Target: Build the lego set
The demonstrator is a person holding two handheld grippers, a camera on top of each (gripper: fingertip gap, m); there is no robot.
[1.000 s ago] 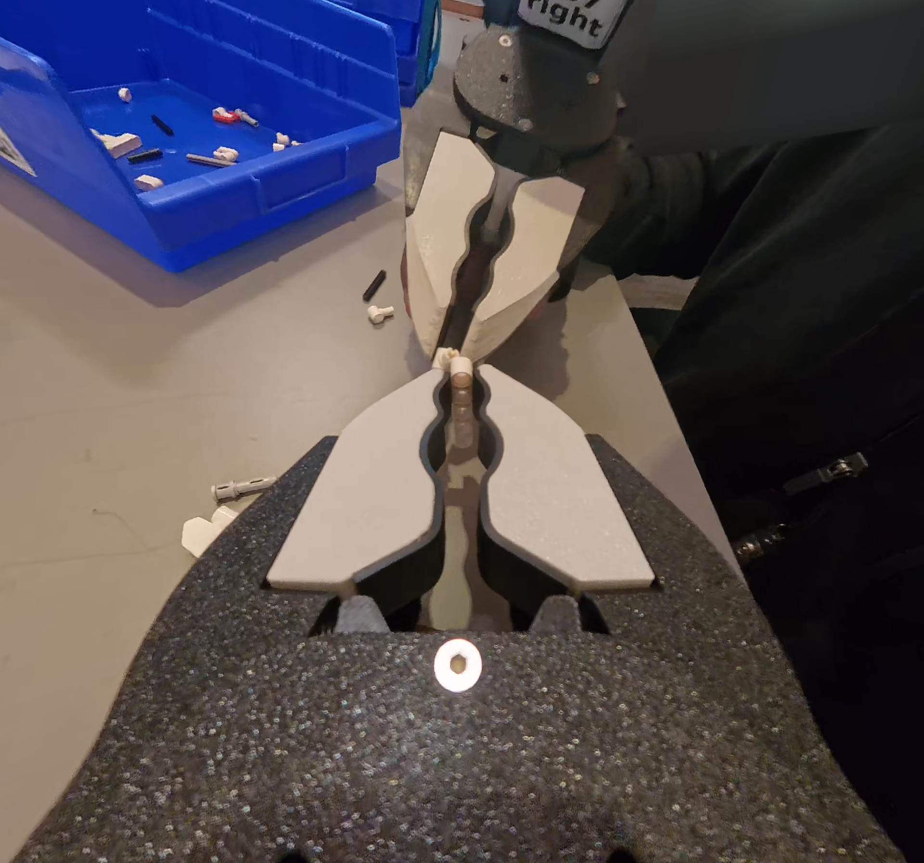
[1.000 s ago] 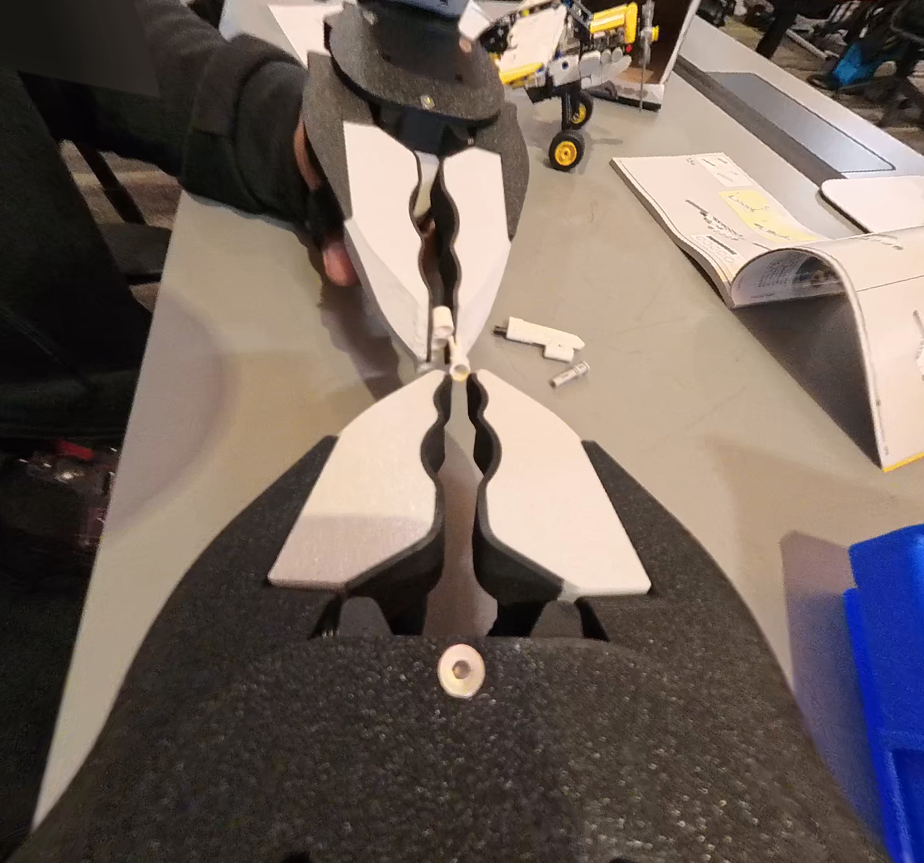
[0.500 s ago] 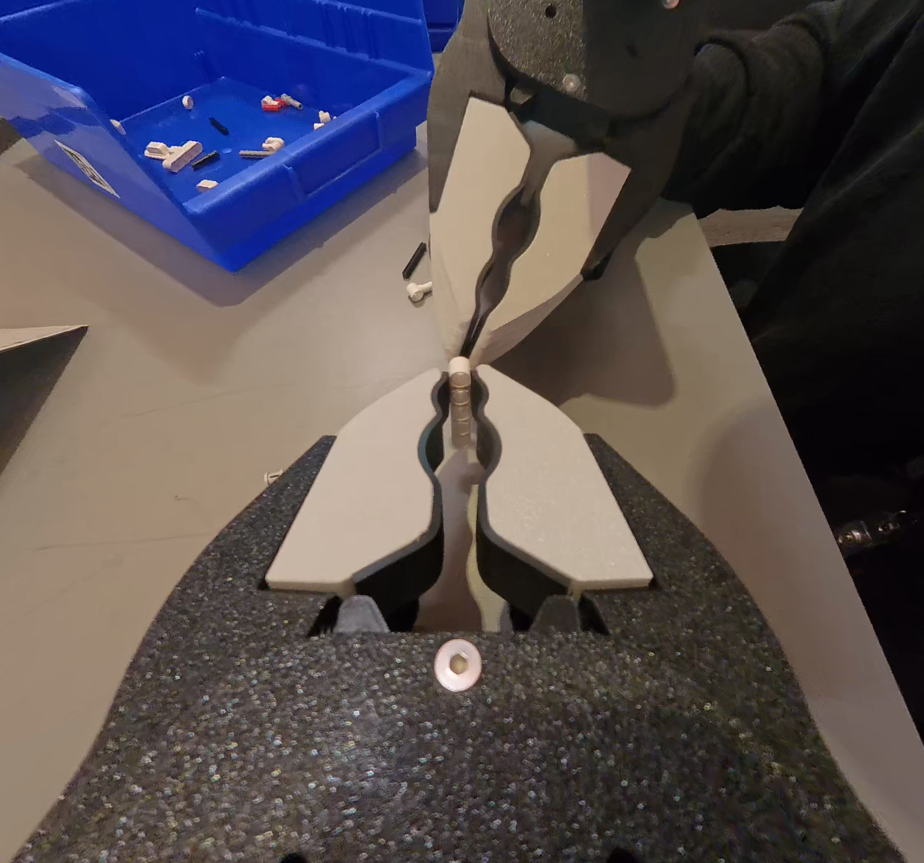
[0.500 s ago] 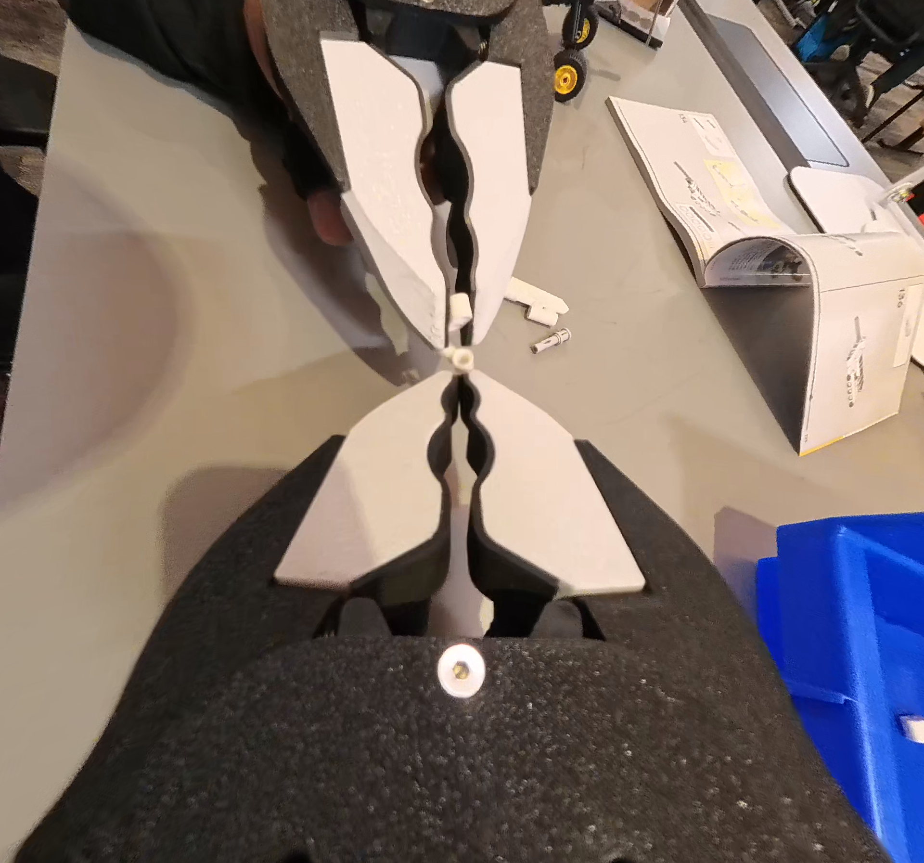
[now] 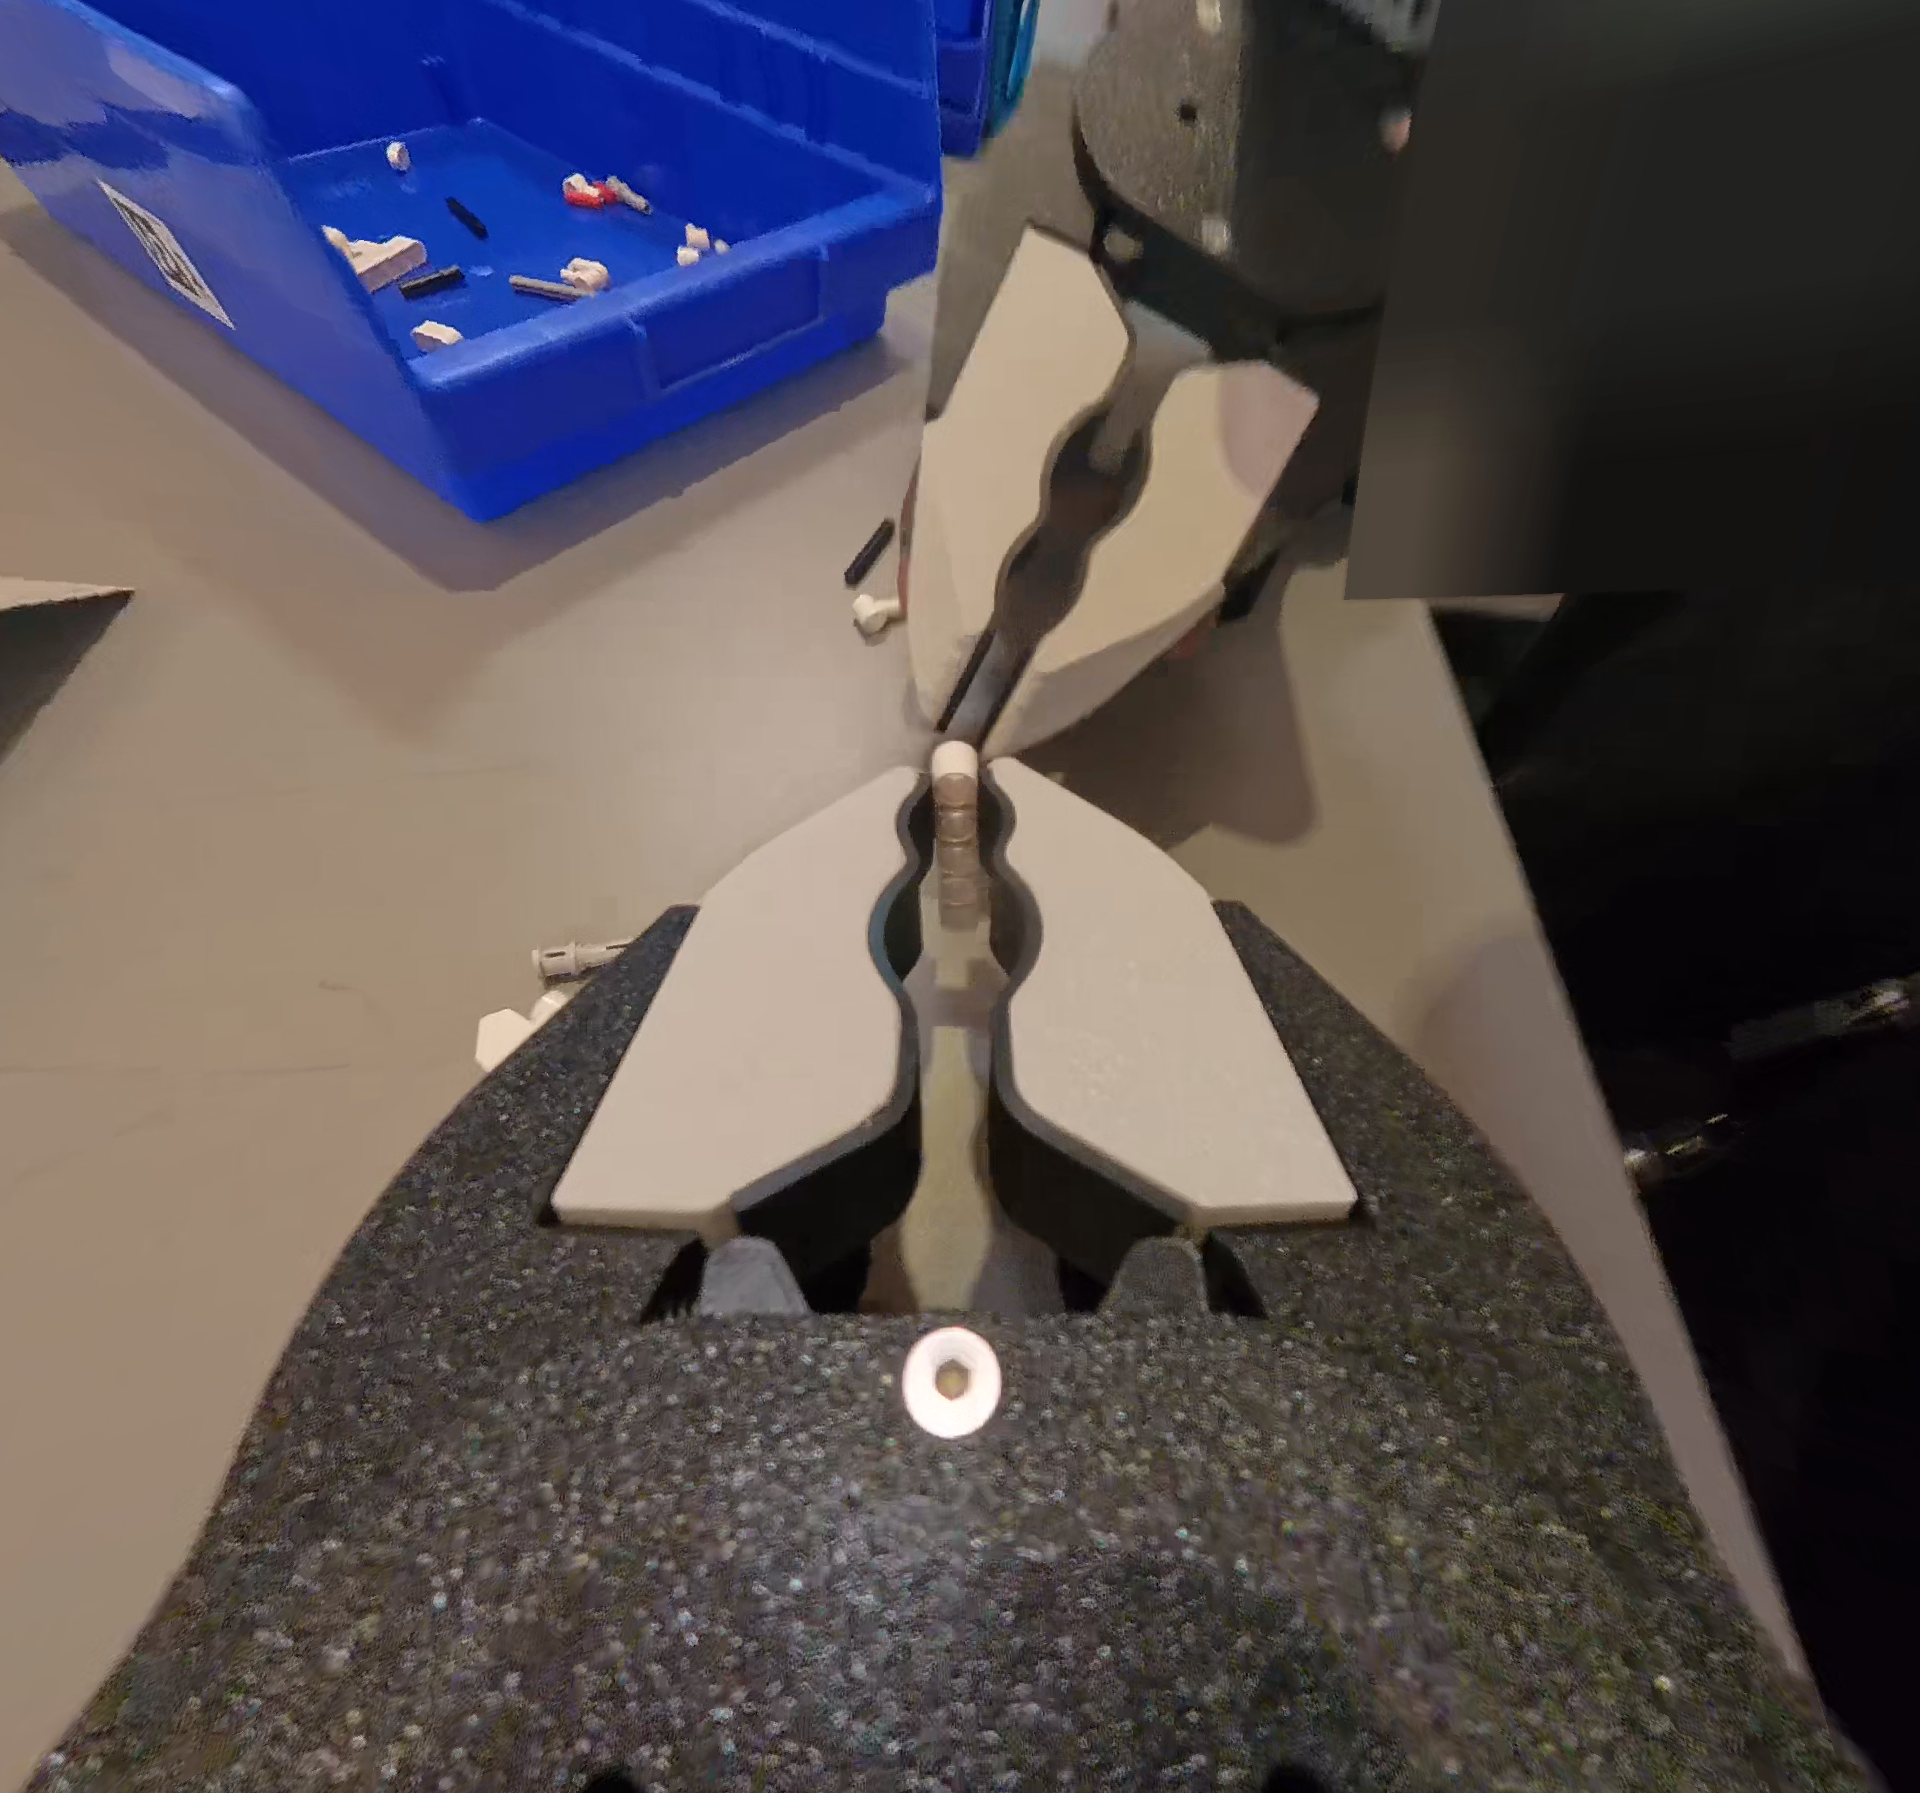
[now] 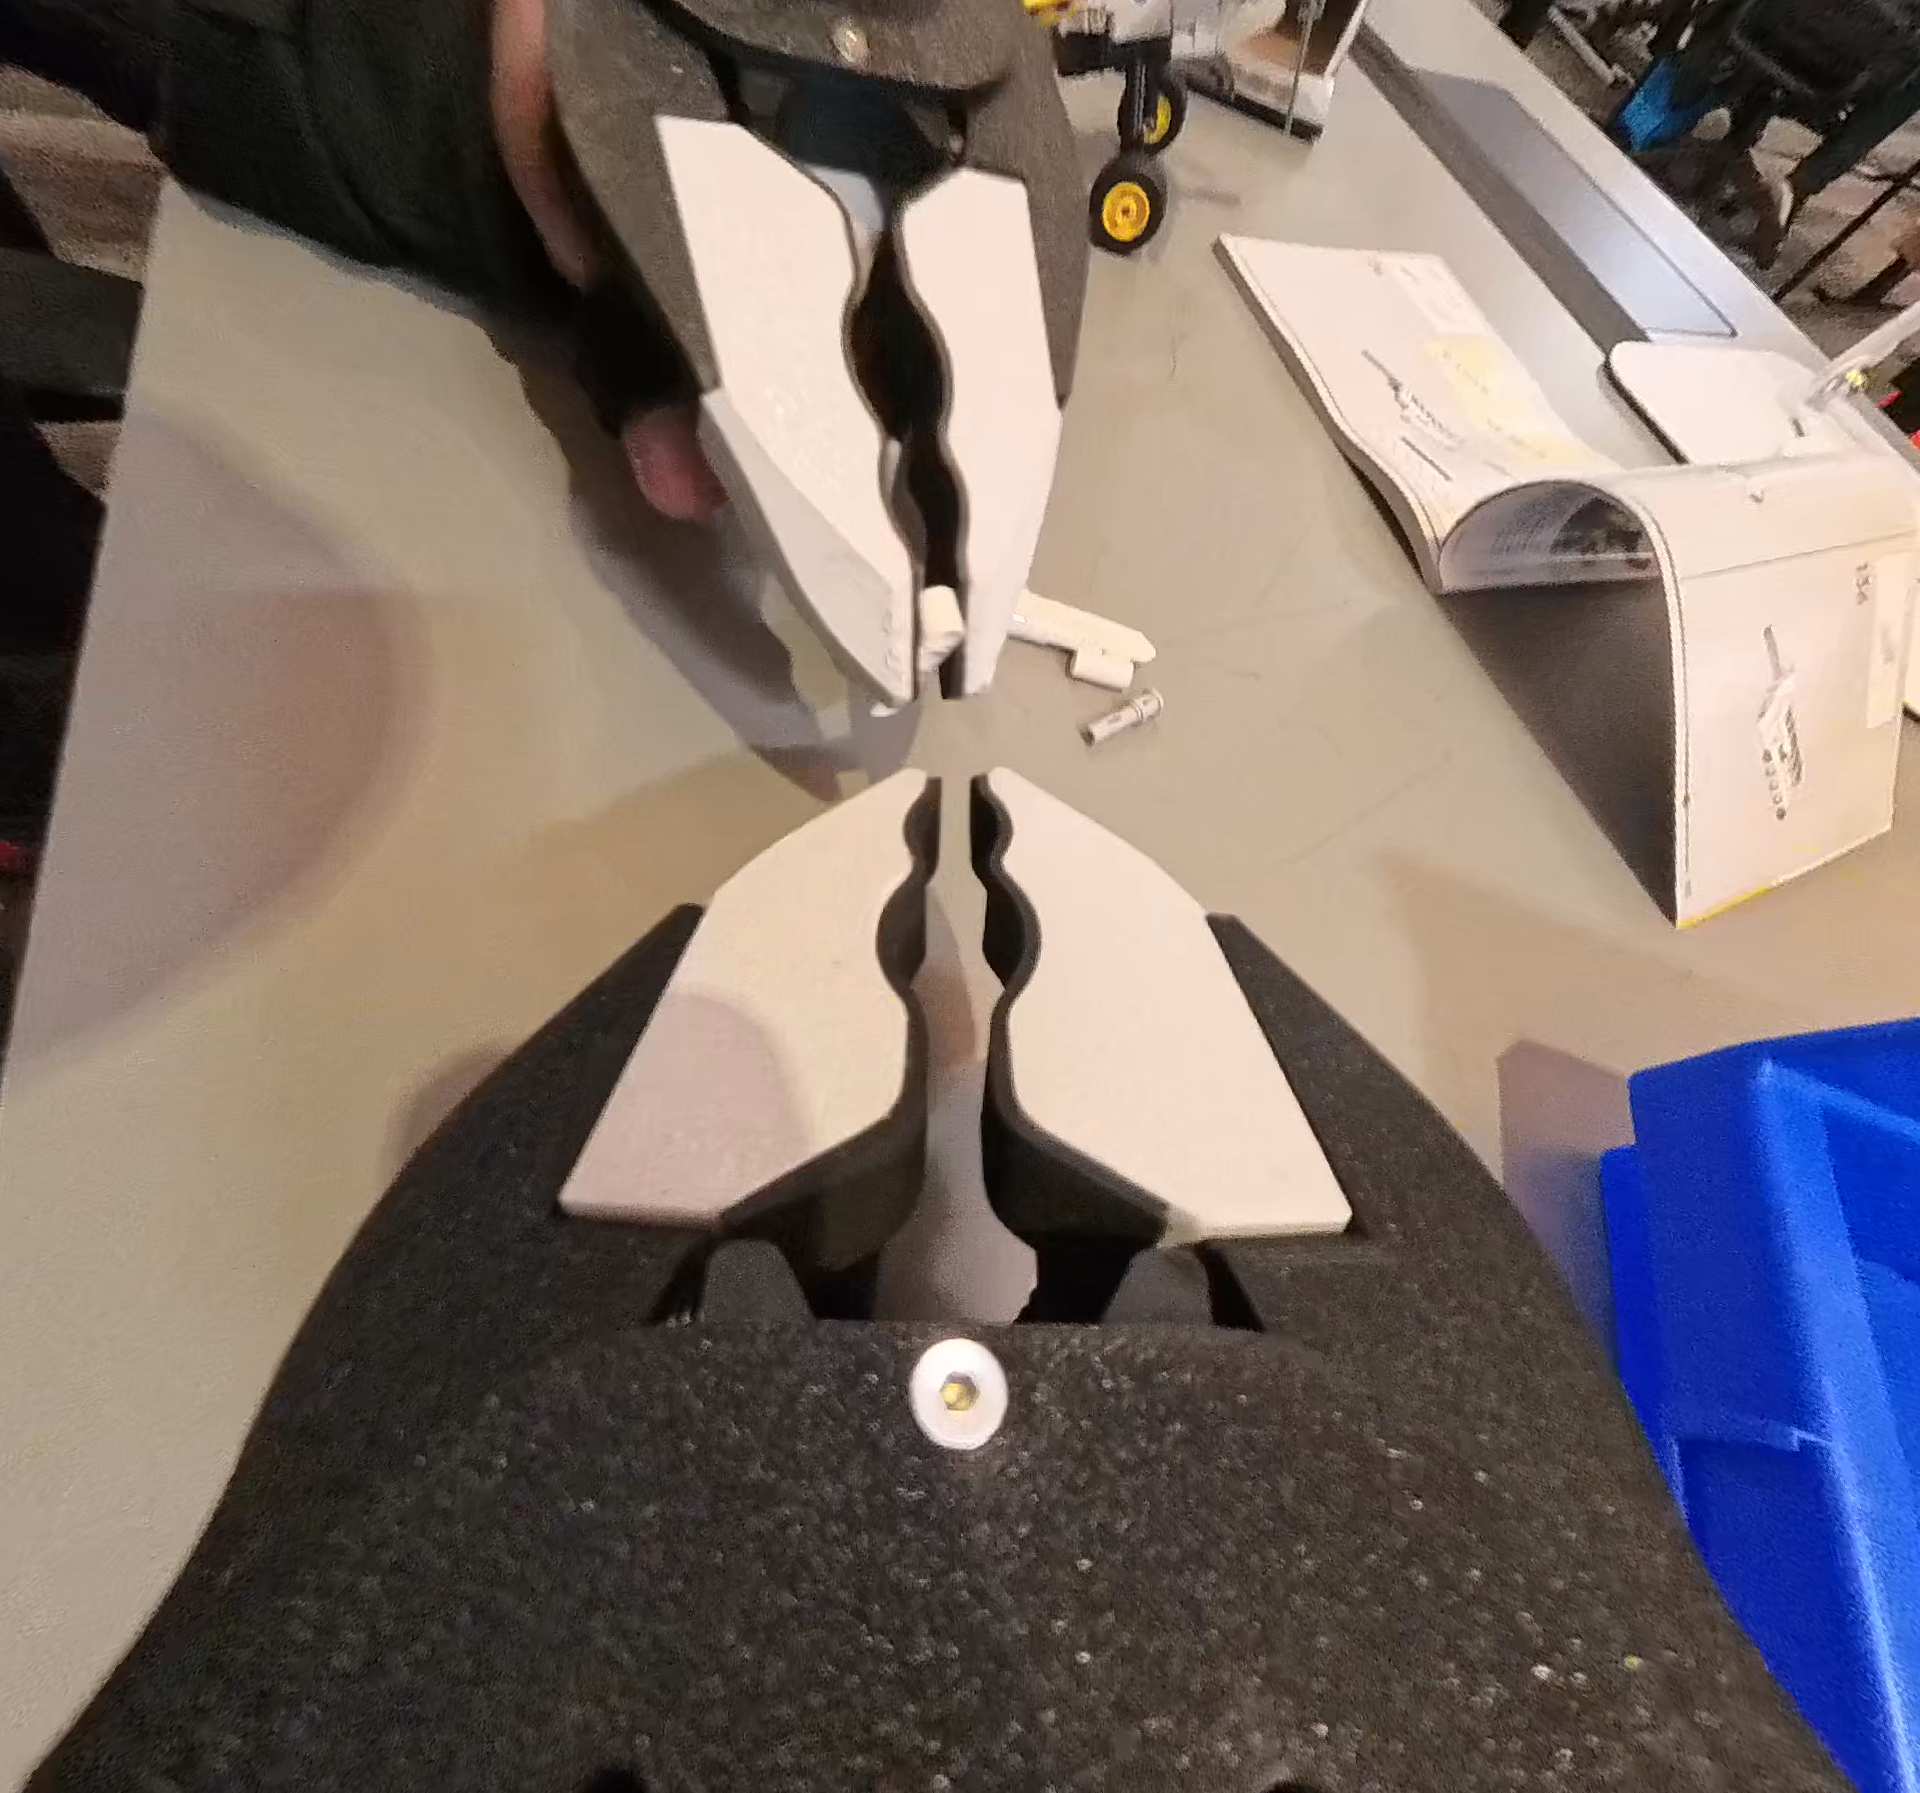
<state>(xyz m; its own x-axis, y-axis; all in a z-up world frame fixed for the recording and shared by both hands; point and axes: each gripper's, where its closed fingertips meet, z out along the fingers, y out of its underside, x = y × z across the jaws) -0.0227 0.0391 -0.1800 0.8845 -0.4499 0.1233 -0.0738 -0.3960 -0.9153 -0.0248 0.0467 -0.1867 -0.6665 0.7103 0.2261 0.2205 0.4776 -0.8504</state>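
White peg [image 5: 954, 767] clamped in my left gripper [image 5: 954, 787].
My right gripper [image 6: 956, 787], slightly apart, holds nothing above the grey table [image 6: 312, 704].

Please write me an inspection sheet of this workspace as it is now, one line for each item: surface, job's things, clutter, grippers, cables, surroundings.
Surface: grey table, matte, bare in the middle.
Job's things: small white pin between the left gripper's fingertips; white beam piece and grey pin lying on the table.
Clutter: black pin and white connector loose on the table; open booklet.
Grippers: left gripper clamps the white pin; right gripper has a narrow gap with nothing in it.
Cables: nothing seen.
Surroundings: blue bin holding small parts; yellow-wheeled model at the far end.
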